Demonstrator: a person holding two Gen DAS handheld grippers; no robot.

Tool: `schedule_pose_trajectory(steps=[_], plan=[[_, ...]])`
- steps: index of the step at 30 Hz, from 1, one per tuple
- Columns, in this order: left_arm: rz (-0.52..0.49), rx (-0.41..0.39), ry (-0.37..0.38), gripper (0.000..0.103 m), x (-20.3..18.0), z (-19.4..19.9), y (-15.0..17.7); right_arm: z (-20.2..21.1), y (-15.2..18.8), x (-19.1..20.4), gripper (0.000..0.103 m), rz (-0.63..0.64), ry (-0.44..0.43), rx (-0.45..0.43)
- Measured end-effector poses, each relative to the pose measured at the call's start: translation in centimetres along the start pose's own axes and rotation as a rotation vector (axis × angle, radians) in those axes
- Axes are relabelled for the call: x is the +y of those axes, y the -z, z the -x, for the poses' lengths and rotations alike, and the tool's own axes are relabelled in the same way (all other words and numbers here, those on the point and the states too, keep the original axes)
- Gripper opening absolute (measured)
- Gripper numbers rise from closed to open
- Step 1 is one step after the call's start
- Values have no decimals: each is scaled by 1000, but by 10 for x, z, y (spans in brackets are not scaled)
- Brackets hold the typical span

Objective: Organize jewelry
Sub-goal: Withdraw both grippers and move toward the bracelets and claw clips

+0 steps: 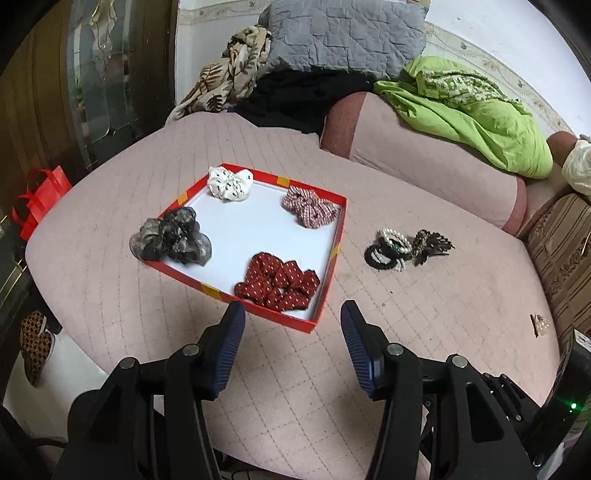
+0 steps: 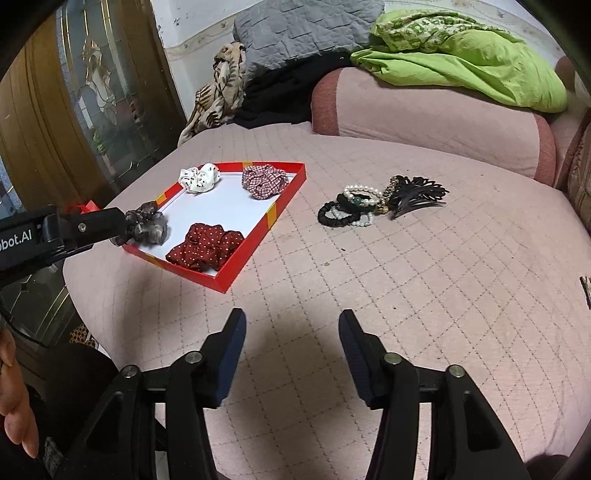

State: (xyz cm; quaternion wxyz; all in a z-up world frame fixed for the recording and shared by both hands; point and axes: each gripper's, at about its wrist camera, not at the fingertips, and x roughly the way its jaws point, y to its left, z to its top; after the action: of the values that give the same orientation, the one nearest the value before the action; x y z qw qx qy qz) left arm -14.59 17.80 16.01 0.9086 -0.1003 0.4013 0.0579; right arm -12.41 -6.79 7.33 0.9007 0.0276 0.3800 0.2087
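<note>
Grey scrunchie [image 2: 147, 227] partly behind left gripper arm; small clip [image 2: 585, 286] cut off at frame edge — unidentifiable.

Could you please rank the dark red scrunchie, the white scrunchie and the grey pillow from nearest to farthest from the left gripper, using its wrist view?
1. Dark red scrunchie, tray's near corner, just ahead of the left gripper.
2. White scrunchie, tray's far corner.
3. Grey pillow, against the wall.

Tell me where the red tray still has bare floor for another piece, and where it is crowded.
The red tray has a scrunchie in each corner: white, pink checked, grey-black, dark red. Its white middle is bare. Bare quilt lies between the tray and the bracelet heap, the crowded spot.
</note>
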Motion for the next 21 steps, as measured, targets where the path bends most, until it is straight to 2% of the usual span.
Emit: schedule_pose_trajectory(steps=[3, 6, 10, 21], plan=[[-29, 17, 2, 53, -8, -1, 4, -3, 3, -5, 58, -10, 7, 13], [-62, -5, 8, 53, -17, 4, 7, -4, 1, -11, 58, -28, 14, 21], [-90, -3, 23, 53, -28, 8, 8, 5, -3, -25, 58, -45, 43, -5], [-185, -70, 14, 53, -67, 28, 8, 40, 0, -100, 60, -104, 186, -76]])
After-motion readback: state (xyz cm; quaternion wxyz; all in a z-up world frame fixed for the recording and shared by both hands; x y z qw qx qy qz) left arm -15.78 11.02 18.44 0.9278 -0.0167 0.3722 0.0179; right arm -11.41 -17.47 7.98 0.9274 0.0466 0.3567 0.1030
